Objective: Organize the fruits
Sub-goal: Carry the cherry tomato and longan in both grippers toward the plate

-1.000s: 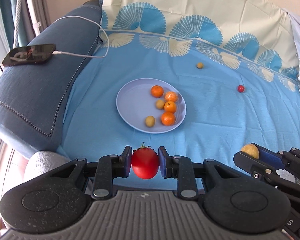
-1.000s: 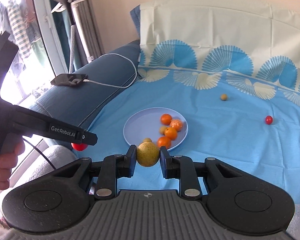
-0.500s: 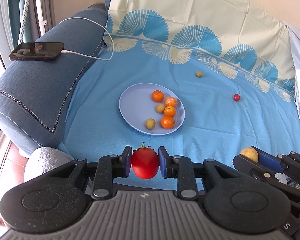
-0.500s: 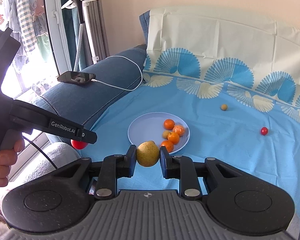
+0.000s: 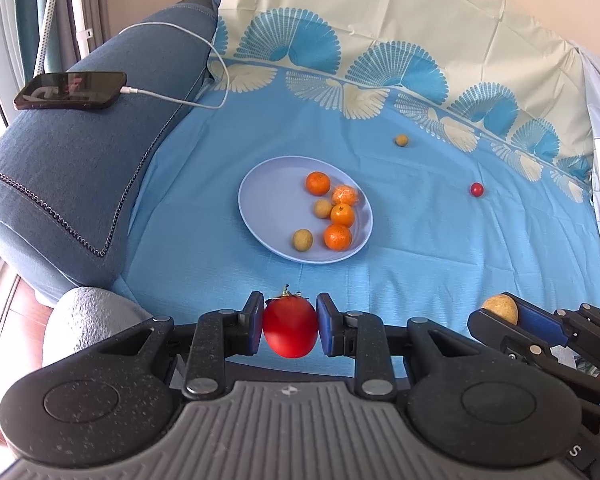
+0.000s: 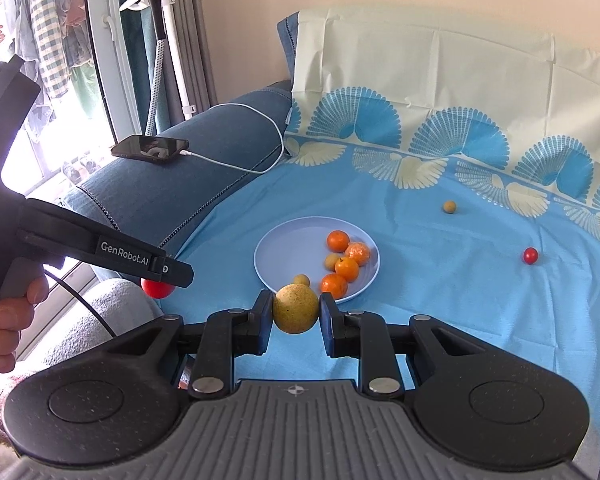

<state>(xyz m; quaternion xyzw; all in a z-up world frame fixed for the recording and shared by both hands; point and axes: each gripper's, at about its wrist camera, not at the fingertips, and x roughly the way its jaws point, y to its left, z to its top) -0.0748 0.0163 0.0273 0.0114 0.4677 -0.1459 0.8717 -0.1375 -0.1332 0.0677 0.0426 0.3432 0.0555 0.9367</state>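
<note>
Two views show the same blue patterned cloth spread over a sofa seat. From the left wrist, the left gripper is clamped on a round red tomato with a green stem, both blue pads pressing its sides, held above the near edge of the cloth. Beyond it lies a pale blue oval plate holding four small orange citrus fruits and two small tan round fruits. One more small yellowish round fruit and a small red cherry tomato lie loose on the cloth, well apart from the plate. At lower right the right gripper grips a yellow-brown pear-like fruit. A black phone with a white charging cable rests on the blue sofa armrest. From the right wrist, the right gripper is closed on the yellow-brown pear-like fruit, near the plate. A hand at left holds the left gripper's black handle, the red tomato peeking beneath it.
</note>
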